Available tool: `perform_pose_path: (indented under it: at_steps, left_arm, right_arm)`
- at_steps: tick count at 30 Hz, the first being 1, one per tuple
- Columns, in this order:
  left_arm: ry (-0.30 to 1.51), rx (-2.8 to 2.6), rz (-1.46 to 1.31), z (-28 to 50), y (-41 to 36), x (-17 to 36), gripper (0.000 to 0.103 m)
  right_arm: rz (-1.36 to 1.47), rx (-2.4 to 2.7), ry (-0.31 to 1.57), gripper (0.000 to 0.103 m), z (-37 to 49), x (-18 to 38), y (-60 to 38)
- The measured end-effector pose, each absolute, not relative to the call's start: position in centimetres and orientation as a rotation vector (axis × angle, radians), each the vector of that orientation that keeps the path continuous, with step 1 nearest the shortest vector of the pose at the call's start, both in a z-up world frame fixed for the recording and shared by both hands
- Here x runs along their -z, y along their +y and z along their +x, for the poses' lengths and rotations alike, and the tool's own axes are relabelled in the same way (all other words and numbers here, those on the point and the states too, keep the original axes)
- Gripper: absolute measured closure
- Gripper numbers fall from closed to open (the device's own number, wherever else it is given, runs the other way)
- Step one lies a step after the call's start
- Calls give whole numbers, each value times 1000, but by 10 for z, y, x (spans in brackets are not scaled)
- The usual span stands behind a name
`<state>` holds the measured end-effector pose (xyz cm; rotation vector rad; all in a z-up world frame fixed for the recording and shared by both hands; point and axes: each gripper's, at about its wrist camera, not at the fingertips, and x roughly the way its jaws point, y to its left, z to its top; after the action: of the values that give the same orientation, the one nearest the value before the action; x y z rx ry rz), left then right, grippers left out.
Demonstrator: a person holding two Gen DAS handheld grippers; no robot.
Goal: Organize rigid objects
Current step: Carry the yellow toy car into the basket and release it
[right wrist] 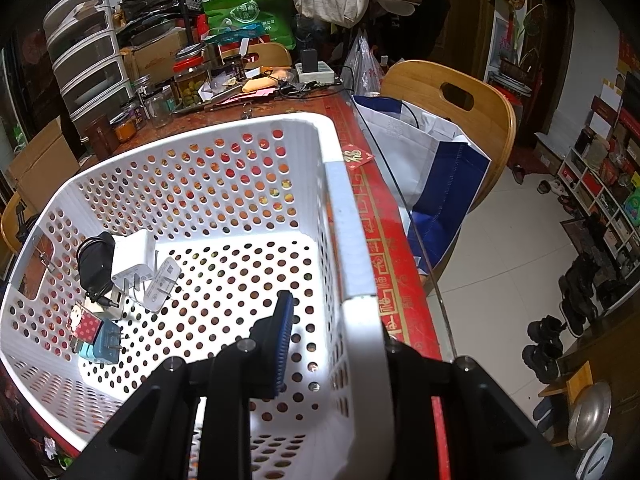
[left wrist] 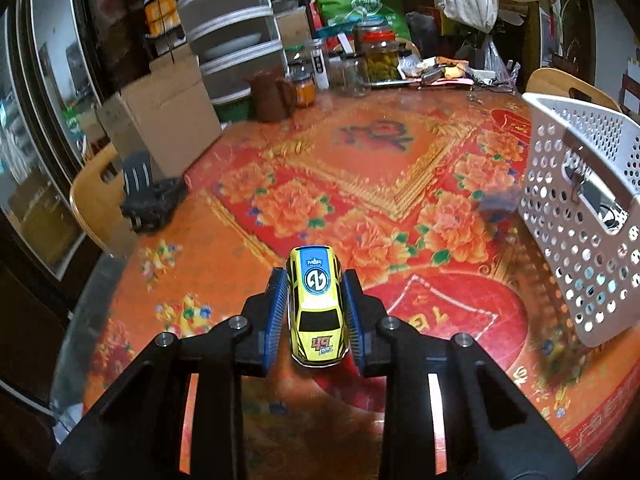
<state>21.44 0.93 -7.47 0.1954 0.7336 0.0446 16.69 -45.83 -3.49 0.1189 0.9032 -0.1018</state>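
Several chargers (right wrist: 120, 276) (plugs, a cable) are held in the basket (right wrist: 352, 240), whose rim is pinched by the right gripper (right wrist: 332, 344); beside it, a toy car (left wrist: 318, 308) is clamped by the left gripper (left wrist: 316, 312).

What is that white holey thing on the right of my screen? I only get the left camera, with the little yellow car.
Observer: A white plastic basket. The right gripper is clamped on its near rim, one finger inside, one outside.
Operator: Is anything in it?
Observer: Yes. Several plug-in chargers lie piled in its left corner, one with a black cable coiled beside it.
Operator: Any room left for the car?
Observer: Most of the basket floor is bare, so the yellow toy car, held in the left gripper, would probably fit.
Operator: What's beyond the basket?
Observer: The table edge, then a wooden chair with a blue and white bag on it.
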Motion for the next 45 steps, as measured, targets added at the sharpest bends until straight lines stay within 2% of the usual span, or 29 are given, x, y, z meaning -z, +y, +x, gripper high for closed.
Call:
perform_pose_path:
  at_steps: [11,16,21,25,32,39,45]
  left_arm:
    - [654,31,231,210,-31,22,77]
    - [582,133,269,203,-74,-25,77]
    - [571,282,347,202,-136,-46,77]
    - [643,391,412,211,-189,-37,77]
    - [925,554,541,238,-266,13,77]
    - [1063,623,587,253,-292,38,77]
    - [1092,649,642,247,-307,47,79]
  right_arm:
    - [115,92,903,78,168,34,-457]
    - [114,89,903,78,169,34,-455]
    - [115,89,903,78,169,34,-455]
    - [115,90,903,78,169,34,-455]
    - [112,88,905,78,169,34,-452]
    - [116,79,903,77,169,34,-450]
    - [115,71,902,77,170,35,-452]
